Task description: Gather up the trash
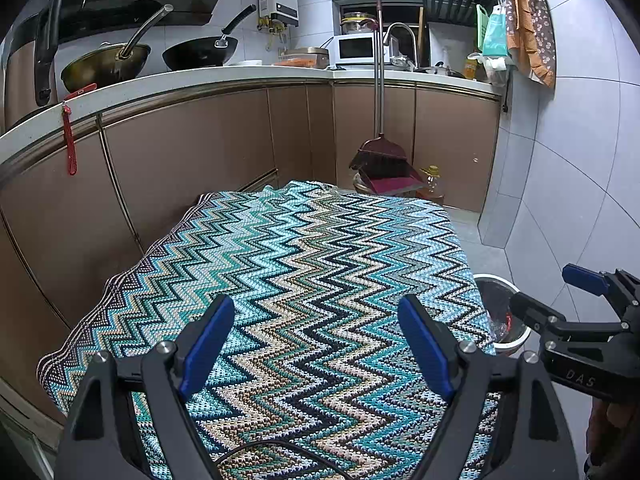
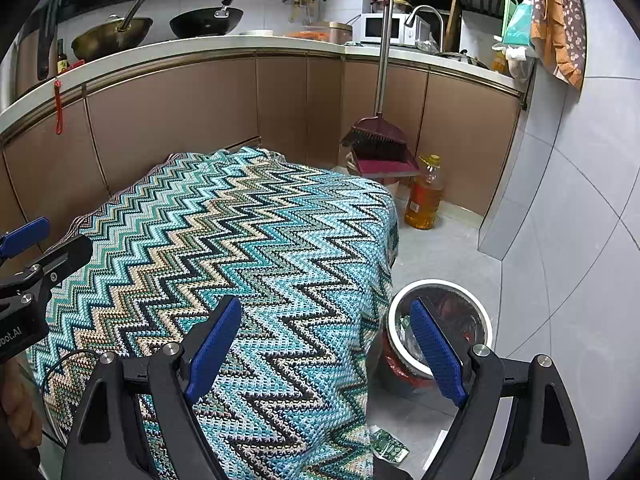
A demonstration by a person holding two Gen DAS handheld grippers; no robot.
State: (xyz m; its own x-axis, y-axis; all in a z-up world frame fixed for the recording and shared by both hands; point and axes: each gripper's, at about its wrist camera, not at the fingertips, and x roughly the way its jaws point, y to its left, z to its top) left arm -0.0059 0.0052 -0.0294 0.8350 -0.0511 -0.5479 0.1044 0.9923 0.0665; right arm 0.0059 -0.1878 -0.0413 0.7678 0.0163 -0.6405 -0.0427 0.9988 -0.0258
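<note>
Both hand-held grippers are hovering over a worktop draped in a zigzag blue, teal and beige knitted cloth, and both are released, with nothing between their blue pads.

In the left wrist view, the left hand-held gripper is spreading its fingers wide over the middle of the cloth. At about 3 o'clock the right hand-held gripper is showing from the side, its fingers apart, reaching over a trash bin of which only a sliver of white rim is peeking past the worktop's edge.

The right wrist view is showing far more of that bin: a round white rim with a red liner bag, standing on the floor just beside the worktop at about 4 o'clock, with crumpled wrappers inside. The right hand-held gripper is straddling the worktop's edge, one finger over the cloth and the other over the bin's mouth. Only this view is revealing a small green printed wrapper lying on the floor tiles at about 5 o'clock, near the bin's foot and close to the hanging cloth. The left hand-held gripper is appearing at 9 o'clock.

A bottle of oil is standing in full sight here, while the left view is mostly hiding it behind the worktop. Both views are showing the broom and dustpan leaning against the cabinets at 12 o'clock.
</note>
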